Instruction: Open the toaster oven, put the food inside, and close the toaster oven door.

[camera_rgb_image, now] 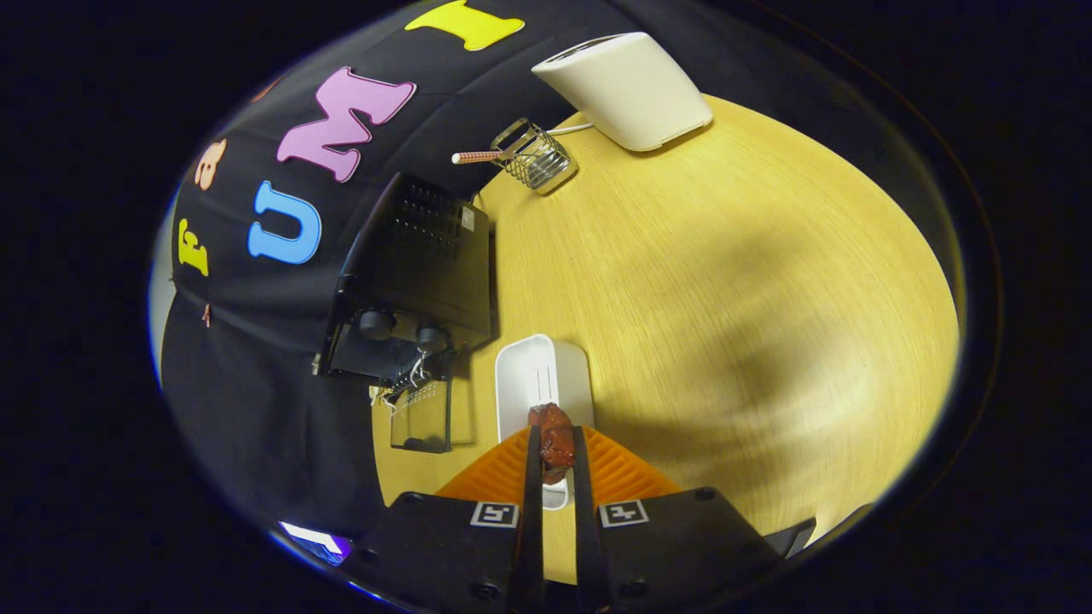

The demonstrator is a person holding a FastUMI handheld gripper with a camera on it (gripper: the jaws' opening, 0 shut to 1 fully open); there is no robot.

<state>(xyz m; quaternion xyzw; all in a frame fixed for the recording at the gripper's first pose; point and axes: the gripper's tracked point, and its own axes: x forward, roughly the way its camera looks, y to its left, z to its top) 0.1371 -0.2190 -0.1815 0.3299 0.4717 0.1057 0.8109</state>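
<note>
Gripper (pixel 556 448) with jaws drawn narrow, both orange fingers (pixel 510 469) pressing a reddish-brown piece of food (pixel 554 437) held above a white tray (pixel 543 375) on the wooden table (pixel 725 298). Black toaster oven (pixel 418 273) at ten o'clock from the fingers, its glass door (pixel 421 415) hanging open, near the tray's side. Beyond, at twelve o'clock, a wire basket (pixel 536 155) holding a striped stick (pixel 475 157); just beside it, a white appliance (pixel 627 87).
</note>
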